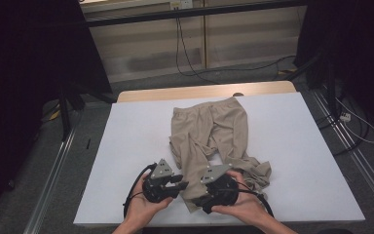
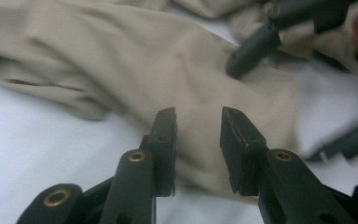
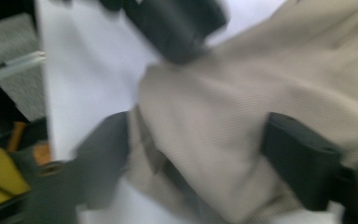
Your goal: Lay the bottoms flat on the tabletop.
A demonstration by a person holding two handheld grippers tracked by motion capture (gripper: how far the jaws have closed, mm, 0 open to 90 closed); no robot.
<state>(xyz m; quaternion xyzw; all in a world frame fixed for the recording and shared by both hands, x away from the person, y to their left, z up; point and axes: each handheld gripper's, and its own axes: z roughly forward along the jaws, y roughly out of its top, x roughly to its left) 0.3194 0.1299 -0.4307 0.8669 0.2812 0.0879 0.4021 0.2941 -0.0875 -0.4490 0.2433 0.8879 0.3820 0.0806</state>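
A pair of beige trousers lies on the white table, waist at the far end, legs crumpled toward the near edge. My left gripper sits by the left side of the near leg end. In the left gripper view my left gripper is open, with the beige cloth just ahead of its tips. My right gripper rests over the same leg end. In the blurred right gripper view my right gripper stands wide open with the cloth lying between its jaws.
A wooden strip runs along the table's far edge. Black cables trail on the floor behind, and dark stands flank the table. White table surface lies bare to the right of the trousers.
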